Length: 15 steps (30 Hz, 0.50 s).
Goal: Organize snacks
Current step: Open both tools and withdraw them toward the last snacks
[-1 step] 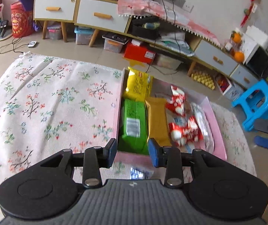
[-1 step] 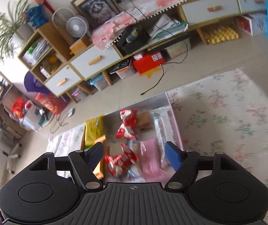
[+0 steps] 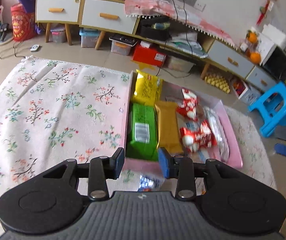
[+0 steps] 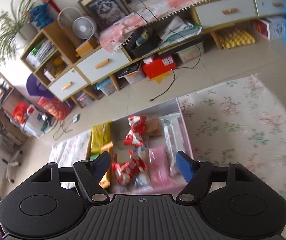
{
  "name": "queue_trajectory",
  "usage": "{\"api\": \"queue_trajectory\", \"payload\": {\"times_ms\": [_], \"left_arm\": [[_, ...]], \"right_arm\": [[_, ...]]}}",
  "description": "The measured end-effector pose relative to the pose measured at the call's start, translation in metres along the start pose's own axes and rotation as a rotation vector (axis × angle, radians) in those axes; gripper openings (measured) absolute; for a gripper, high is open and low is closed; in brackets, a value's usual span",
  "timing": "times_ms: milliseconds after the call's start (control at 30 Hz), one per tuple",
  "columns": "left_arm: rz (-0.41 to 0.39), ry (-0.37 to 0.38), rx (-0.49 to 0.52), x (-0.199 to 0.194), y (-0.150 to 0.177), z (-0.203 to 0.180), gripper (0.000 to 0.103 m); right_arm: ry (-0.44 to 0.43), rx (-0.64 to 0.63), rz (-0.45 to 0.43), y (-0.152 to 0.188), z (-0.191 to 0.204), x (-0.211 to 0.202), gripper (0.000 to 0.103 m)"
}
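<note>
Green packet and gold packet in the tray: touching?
Touching. The left wrist view shows the green packet and gold packet lying side by side, long edges meeting with no gap.

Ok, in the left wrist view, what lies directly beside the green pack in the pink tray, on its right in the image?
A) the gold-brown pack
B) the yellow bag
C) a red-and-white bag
A: the gold-brown pack lies alongside the green pack in the pink tray.
</note>
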<state>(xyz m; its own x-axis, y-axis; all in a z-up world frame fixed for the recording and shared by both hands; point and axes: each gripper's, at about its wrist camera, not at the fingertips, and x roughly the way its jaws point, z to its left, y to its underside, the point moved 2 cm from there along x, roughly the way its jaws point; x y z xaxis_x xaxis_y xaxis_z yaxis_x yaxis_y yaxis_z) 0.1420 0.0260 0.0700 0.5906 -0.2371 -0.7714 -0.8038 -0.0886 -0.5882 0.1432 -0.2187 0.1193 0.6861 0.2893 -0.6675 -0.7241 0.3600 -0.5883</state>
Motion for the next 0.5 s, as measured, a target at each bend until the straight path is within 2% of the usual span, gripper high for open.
{"api": "queue_trajectory", "payload": {"times_ms": [100,200,233,400,500], "left_arm": [[0.002,-0.034,0.046,-0.011,0.011,-0.009,0.040],[-0.012,0.009,0.061,-0.026,0.022,-0.018,0.043],[-0.018,0.016,0.057,-0.031,0.024,-0.020,0.047],[-0.040,-0.069,0.081,-0.039,0.033,-0.023,0.052],[-0.039,-0.080,0.078,-0.041,0.041,-0.023,0.058]], "right_arm": [[-0.011,-0.087,0.036,0.019,0.014,-0.008,0.080],[-0.029,-0.158,0.081,0.040,0.028,-0.014,0.080],[-0.043,-0.176,0.087,0.046,0.031,-0.018,0.080],[-0.023,-0.257,0.024,0.066,0.039,-0.045,0.083],[-0.018,-0.294,0.010,0.075,0.037,-0.054,0.083]]}}
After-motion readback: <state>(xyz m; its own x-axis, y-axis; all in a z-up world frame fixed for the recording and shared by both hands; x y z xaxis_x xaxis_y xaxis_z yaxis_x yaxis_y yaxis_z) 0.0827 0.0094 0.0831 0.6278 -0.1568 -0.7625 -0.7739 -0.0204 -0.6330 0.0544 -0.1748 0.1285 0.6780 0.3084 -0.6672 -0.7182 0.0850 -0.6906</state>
